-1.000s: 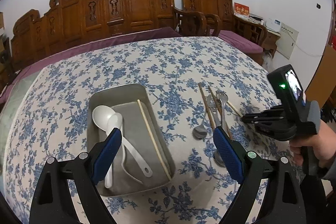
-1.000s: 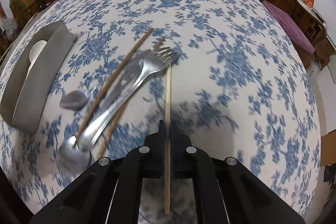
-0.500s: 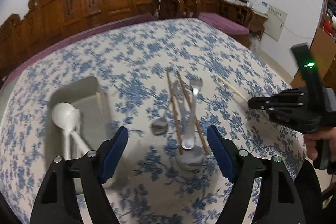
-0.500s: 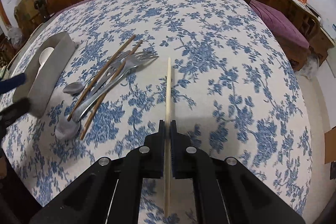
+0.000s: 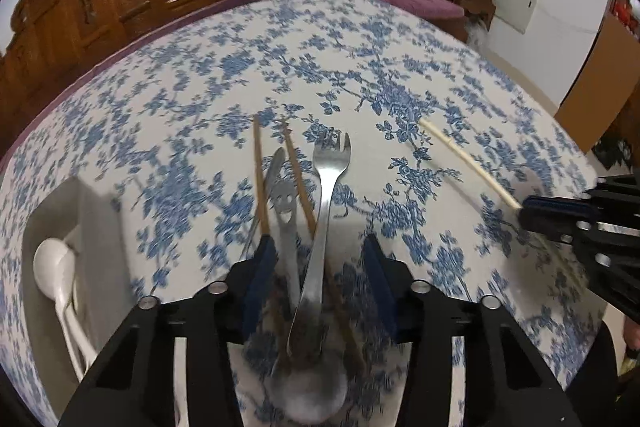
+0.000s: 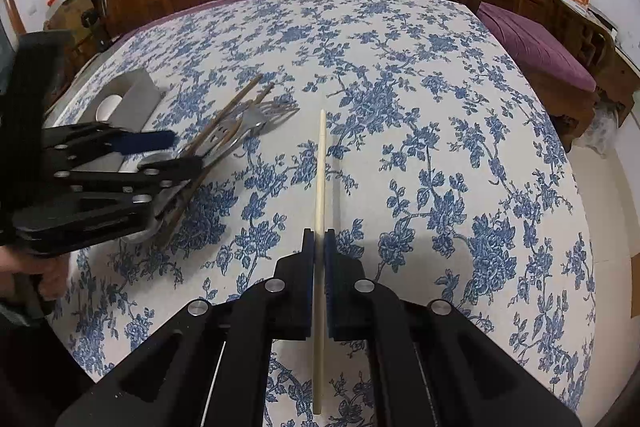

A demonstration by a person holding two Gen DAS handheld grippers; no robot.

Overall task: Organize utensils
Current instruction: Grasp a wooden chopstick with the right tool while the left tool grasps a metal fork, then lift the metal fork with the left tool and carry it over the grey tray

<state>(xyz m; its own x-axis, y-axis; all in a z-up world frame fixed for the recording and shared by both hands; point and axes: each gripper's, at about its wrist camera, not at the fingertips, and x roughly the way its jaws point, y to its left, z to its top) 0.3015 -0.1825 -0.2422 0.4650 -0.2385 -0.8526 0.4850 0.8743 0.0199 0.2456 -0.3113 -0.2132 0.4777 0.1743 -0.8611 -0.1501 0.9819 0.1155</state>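
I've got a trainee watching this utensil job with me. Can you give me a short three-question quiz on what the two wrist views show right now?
1. True or false: the right gripper is shut on the pale chopstick.
2. Which of these lies between the closing jaws of the left gripper? A) the white spoon B) the metal fork C) a cup
3. Fill in: the white spoon lies in the grey ____ on the floral tablecloth.

Key: 1 true. 2 B; its handle runs between the blue pads, among the brown chopsticks and other metal utensils, and no firm grip shows yet. 3 tray.
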